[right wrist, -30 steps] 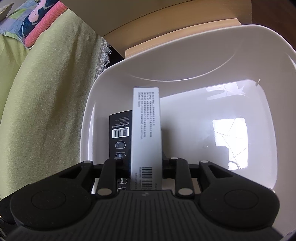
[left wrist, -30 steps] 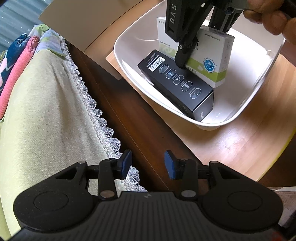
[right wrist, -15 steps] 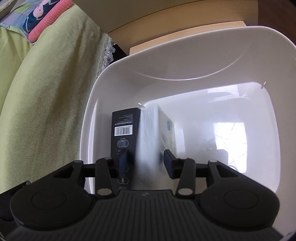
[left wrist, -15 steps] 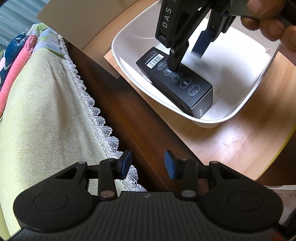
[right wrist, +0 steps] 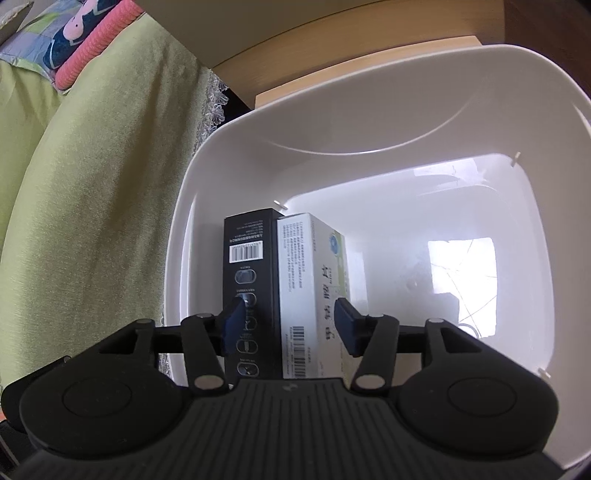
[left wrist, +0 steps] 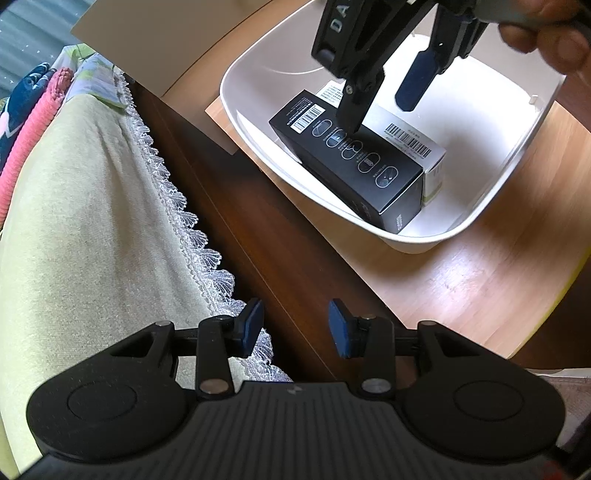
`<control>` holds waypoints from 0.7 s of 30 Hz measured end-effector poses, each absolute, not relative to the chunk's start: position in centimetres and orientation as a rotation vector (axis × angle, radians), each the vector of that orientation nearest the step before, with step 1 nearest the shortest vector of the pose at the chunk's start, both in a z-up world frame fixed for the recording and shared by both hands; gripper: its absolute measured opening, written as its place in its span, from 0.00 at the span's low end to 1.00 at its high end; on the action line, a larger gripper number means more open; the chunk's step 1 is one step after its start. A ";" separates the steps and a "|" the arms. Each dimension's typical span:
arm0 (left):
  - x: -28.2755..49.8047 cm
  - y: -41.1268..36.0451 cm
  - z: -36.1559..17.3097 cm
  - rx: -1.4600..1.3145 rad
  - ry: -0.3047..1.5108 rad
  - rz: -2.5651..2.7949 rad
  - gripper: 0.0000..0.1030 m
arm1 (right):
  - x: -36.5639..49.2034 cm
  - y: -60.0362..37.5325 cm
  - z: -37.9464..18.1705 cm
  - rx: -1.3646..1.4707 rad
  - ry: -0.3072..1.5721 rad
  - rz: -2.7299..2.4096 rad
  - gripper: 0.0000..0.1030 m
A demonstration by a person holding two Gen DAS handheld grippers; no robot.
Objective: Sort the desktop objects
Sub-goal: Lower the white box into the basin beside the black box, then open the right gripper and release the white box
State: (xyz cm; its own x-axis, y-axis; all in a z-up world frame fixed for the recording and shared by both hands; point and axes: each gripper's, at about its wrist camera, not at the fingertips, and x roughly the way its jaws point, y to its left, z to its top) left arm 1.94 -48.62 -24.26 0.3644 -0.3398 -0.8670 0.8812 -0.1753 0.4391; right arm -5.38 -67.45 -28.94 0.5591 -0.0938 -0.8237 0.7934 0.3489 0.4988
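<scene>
A white plastic bin (left wrist: pixel 491 199) (right wrist: pixel 424 92) sits on a light wooden board. Inside it a black box (left wrist: pixel 343 158) (right wrist: pixel 251 266) lies along the near wall, and a white and green box (left wrist: pixel 413 140) (right wrist: pixel 310 288) stands on edge right beside it. My right gripper (left wrist: pixel 380 107) (right wrist: pixel 288 325) hangs open just above both boxes, holding nothing. My left gripper (left wrist: pixel 295 326) is open and empty, well short of the bin, over the dark wood table edge.
A green cloth with a lace trim (left wrist: pixel 92 221) (right wrist: pixel 92 184) covers the area left of the bin. Folded pink and patterned fabric (left wrist: pixel 29 122) (right wrist: pixel 92 33) lies beyond it. A person's hand (left wrist: pixel 554 40) holds the right gripper. The dark wood table (left wrist: pixel 258 236) runs between cloth and board.
My right gripper opened and let go of the white and green box, which now rests in the bin beside the black box. The left gripper has stayed put.
</scene>
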 end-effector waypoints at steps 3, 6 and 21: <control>1.8 -48.5 -24.3 1.326 0.552 -1.189 0.46 | -5.8 -67.3 -29.0 1.063 0.798 -0.670 0.51; 1.6 -48.4 -24.3 1.326 0.552 -1.190 0.46 | -6.0 -67.0 -28.9 1.058 0.810 -0.670 0.52; 1.1 -47.9 -24.5 1.316 0.558 -1.210 0.46 | -6.4 -66.0 -28.1 1.029 0.833 -0.676 0.58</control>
